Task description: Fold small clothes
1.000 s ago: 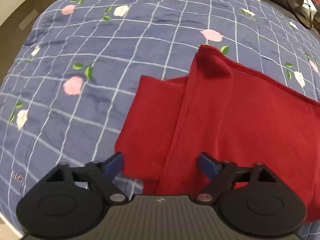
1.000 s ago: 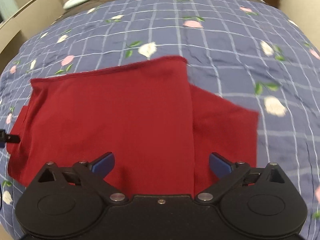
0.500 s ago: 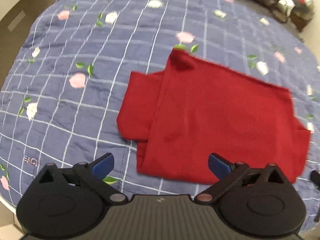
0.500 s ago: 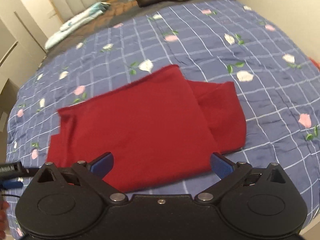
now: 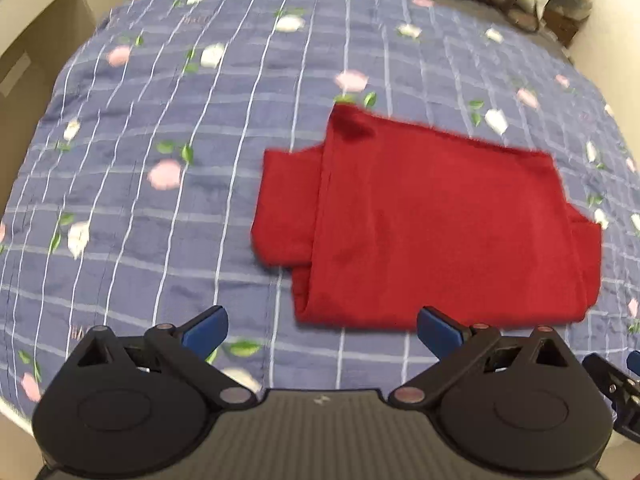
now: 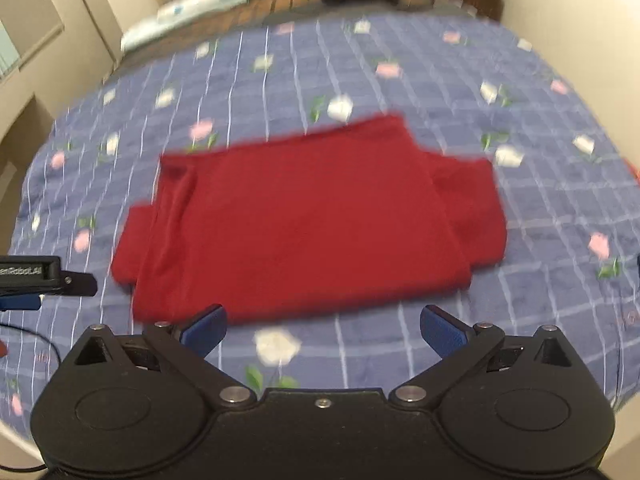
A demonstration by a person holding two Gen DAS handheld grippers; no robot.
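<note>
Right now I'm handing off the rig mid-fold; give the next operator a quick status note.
Left gripper: jaws open, empty, above the bedspread short of the near edge of the red garment.
Right gripper: jaws open, empty, likewise short of it.
Garment: lies flat on the bedspread, folded over once into a rough rectangle, with a sleeve sticking out at each side.
Done: first fold laid down.
Left: probably tuck in the sleeves and fold again to make it compact.

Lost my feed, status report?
Left gripper open, right gripper open, both empty. Red garment folded flat on floral bedspread. Nothing in the way.
</note>
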